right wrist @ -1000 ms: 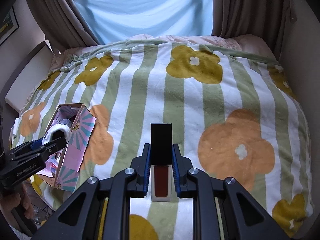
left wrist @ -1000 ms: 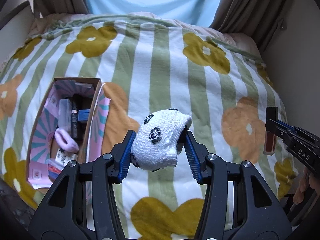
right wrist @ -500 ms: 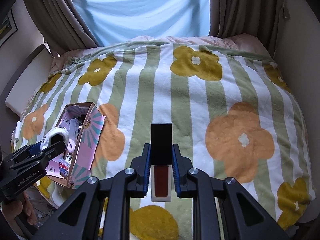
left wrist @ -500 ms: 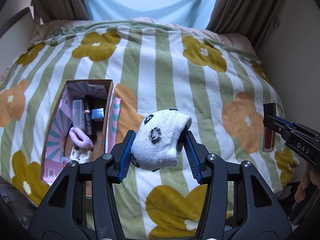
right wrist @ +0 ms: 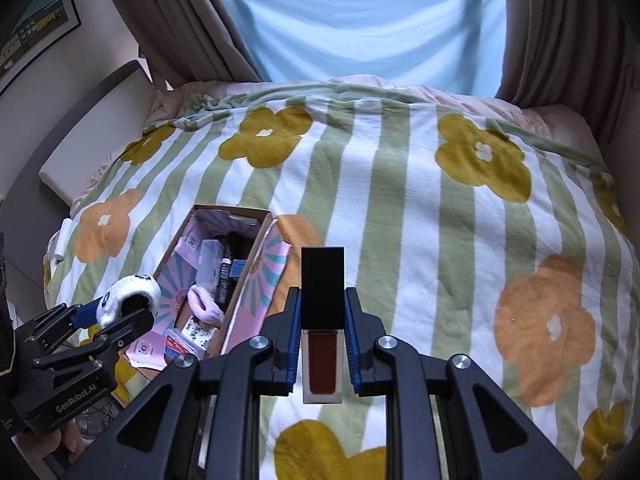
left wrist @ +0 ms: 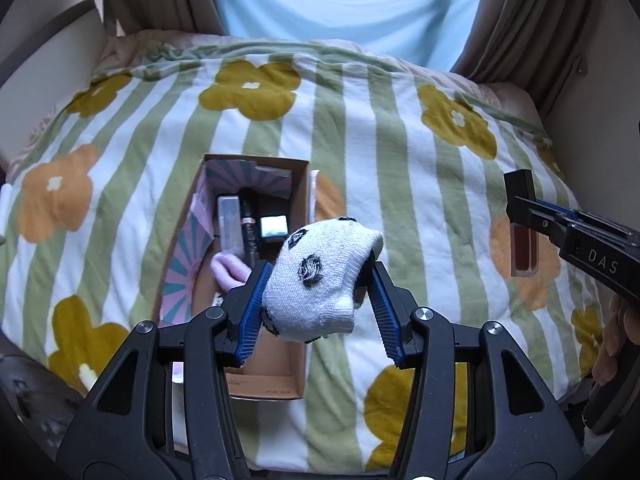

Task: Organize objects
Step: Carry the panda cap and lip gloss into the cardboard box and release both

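The left gripper (left wrist: pixel 316 300) is pinching a rolled white sock (left wrist: pixel 320 276) with black panda patches, its blue pads pressed into both sides. It holds the sock in the air above the near right part of an open cardboard box (left wrist: pixel 296 390) that sits on the bed. The box has a pink and teal lining, and inside it lie a pink fuzzy thing (left wrist: pixel 230 270), a clear case (left wrist: pixel 229 224), a dark tube (left wrist: pixel 250 224) and a small square compact (left wrist: pixel 273 226).

The right gripper (right wrist: pixel 322 334) is clamped on a lip gloss (right wrist: pixel 322 316), a clear tube of dark red under a tall black cap, standing upright between the pads. It hangs over the striped flower blanket (right wrist: pixel 420 248), to the right of the box and well apart from the sock. Curtains (right wrist: pixel 180 20) frame a pale blue sheet at the head of the bed.
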Demonstrator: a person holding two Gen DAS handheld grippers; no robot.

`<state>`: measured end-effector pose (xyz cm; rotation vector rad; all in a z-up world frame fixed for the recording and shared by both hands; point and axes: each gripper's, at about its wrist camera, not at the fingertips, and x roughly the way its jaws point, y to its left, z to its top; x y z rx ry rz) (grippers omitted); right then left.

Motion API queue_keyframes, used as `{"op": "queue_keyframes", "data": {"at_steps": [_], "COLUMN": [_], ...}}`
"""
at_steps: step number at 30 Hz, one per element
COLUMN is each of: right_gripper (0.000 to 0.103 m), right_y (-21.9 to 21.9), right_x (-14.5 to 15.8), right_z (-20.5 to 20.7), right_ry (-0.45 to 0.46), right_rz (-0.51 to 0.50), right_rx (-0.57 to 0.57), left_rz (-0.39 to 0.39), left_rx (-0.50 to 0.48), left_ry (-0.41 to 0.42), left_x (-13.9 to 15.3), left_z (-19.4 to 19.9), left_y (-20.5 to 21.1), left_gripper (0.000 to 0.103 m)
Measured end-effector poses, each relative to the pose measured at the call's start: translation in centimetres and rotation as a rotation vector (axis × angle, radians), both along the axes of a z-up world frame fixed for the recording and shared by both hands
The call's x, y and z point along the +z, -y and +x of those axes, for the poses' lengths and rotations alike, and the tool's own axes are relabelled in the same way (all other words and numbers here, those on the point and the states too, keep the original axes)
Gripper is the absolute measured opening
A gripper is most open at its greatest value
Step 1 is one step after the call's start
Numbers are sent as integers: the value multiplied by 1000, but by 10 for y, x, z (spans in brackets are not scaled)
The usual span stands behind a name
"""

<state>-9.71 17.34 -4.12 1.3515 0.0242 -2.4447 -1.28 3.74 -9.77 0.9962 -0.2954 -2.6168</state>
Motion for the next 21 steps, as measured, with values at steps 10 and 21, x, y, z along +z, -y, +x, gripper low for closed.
{"op": "queue_keyframes", "data": {"at_steps": [10,21], "right_gripper": [18,18], "right_y": [95,170], "right_x": [-26,-92], "right_z": [-38,-88], "right_ry": [40,137], "right_rz": [13,37], "right_rx": [115,168], "left_rz": [45,45], "left_rx": [102,93], "left_ry": [66,182], "left_x": [-10,-44], "left_z": [-6,-46], "left_y": [91,154], "left_gripper": [46,46]}}
